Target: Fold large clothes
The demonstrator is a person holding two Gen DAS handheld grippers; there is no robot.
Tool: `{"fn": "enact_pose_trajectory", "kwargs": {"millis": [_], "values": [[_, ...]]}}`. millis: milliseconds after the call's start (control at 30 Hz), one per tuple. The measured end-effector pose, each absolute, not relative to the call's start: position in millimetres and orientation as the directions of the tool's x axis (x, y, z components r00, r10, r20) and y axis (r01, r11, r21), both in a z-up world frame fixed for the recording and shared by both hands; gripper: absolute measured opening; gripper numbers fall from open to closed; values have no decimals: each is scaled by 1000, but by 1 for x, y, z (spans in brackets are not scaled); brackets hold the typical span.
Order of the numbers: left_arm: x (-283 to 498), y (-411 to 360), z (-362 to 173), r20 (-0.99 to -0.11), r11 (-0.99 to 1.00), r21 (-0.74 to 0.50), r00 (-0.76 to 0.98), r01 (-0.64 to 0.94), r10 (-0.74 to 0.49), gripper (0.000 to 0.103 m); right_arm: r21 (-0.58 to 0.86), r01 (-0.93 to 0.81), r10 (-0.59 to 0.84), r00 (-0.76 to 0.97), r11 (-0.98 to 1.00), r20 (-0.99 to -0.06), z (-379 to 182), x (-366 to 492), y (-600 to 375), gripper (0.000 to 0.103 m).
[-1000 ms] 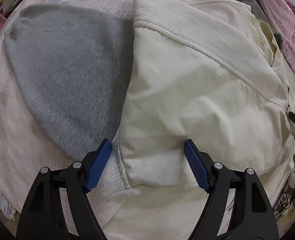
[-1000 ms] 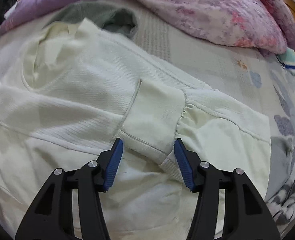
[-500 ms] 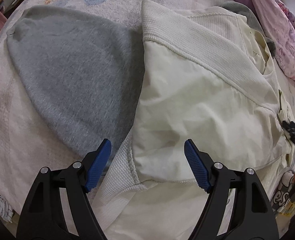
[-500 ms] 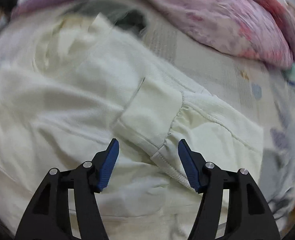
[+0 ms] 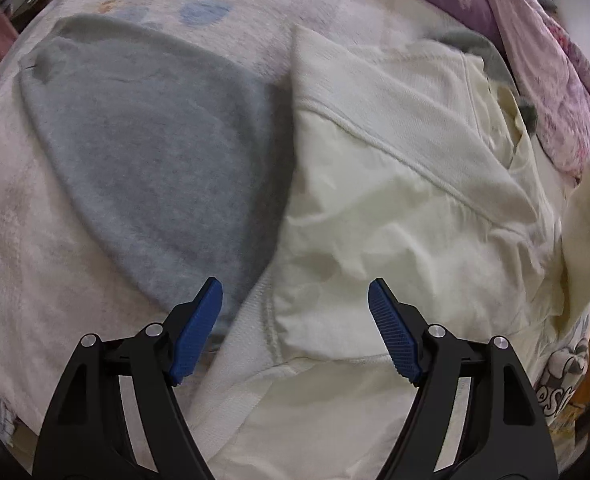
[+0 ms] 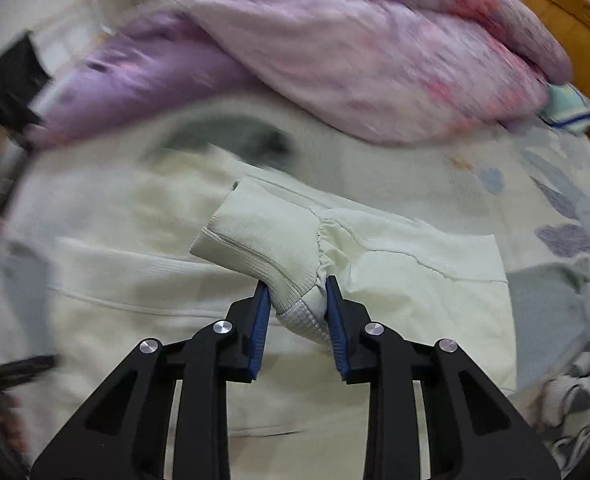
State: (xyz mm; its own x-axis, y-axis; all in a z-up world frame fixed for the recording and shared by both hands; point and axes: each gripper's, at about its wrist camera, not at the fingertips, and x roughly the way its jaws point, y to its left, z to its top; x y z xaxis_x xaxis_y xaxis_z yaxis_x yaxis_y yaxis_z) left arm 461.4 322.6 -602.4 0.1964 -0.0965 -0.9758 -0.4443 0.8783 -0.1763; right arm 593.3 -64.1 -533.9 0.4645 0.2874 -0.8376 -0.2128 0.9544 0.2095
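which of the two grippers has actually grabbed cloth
The right gripper: it pinches the cream jacket's ribbed cuff. The left gripper is open, gripping nothing.

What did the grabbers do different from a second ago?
The right gripper closed its jaws on the cream jacket's ribbed cuff and lifted it; a second ago they were open around it. The left gripper stayed open above the jacket, beside the grey garment.

jacket: cream, ribbed cuff
cloth left of jacket: grey
quilt: pink/purple floral
pads: blue
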Motion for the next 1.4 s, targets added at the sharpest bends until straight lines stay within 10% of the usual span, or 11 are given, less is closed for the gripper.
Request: {"fn": "enact_pose_trajectory", "kwargs": {"millis": [200, 400, 767, 967, 1400], "values": [[447, 353, -590, -975, 858, -148, 217, -491, -44, 76, 486, -322, 577, 321, 812, -751, -526, 557, 68, 26], [436, 368, -587, -977, 847, -117, 214, -518, -4, 76, 510, -343, 570, 101, 789, -815, -606, 552, 148, 30], [457, 347, -562, -951, 844, -181, 309, -505, -19, 76, 566, -321, 634, 169, 759, -755, -551, 556, 43, 61], [499, 306, -584, -964, 903, -141, 262, -407, -32, 76, 307, -81, 316, 300, 948, -900, -561, 583, -92, 10], [536, 285, -632, -991, 941, -59, 135, -333, -14, 83, 322, 122, 316, 70, 939, -946, -656, 597, -186, 8]]}}
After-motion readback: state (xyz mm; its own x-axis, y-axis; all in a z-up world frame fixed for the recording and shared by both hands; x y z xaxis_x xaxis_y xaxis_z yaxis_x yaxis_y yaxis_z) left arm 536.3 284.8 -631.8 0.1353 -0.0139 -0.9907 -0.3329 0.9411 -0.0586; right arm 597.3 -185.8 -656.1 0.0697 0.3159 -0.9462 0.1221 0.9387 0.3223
